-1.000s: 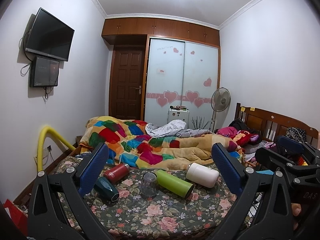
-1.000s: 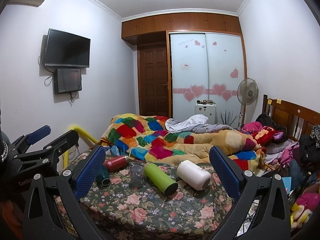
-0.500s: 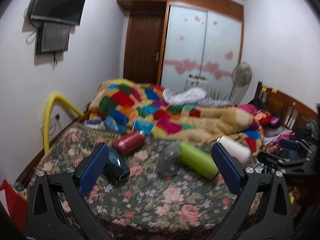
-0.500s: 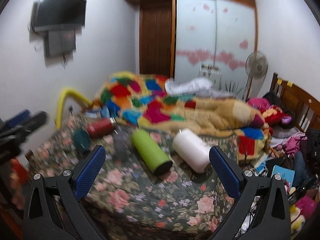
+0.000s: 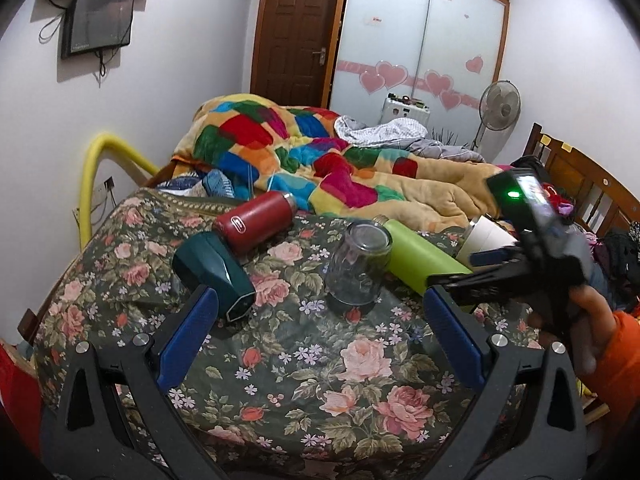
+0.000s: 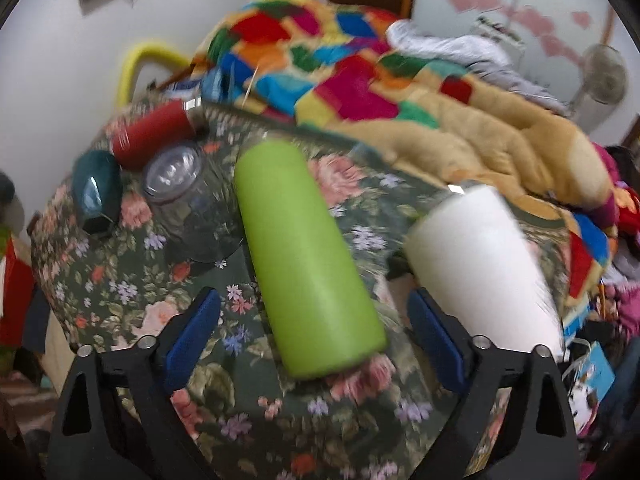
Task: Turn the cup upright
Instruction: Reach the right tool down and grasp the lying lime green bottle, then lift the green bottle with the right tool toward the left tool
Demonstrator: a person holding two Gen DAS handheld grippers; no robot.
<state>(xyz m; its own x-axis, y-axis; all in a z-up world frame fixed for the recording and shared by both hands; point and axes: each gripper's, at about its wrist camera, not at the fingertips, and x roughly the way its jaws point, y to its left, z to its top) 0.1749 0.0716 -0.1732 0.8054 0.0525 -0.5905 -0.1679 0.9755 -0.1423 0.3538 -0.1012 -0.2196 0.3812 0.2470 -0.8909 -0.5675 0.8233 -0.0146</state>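
A clear glass cup stands upside down on the floral bedspread; it also shows in the right wrist view. Around it lie a green bottle, a white bottle, a red bottle and a dark teal bottle. My left gripper is open and empty, just short of the glass cup. My right gripper is open and empty, its jaws on either side of the green bottle's near end; its body also shows in the left wrist view.
A colourful quilt is heaped at the back of the bed. A yellow padded rail stands at the left edge. A wooden headboard and piled clothes are on the right. The bed's front edge is close below the grippers.
Both grippers have moved forward and down toward the bed. The right gripper has closed in on the green bottle and entered the left wrist view. The objects have not moved.
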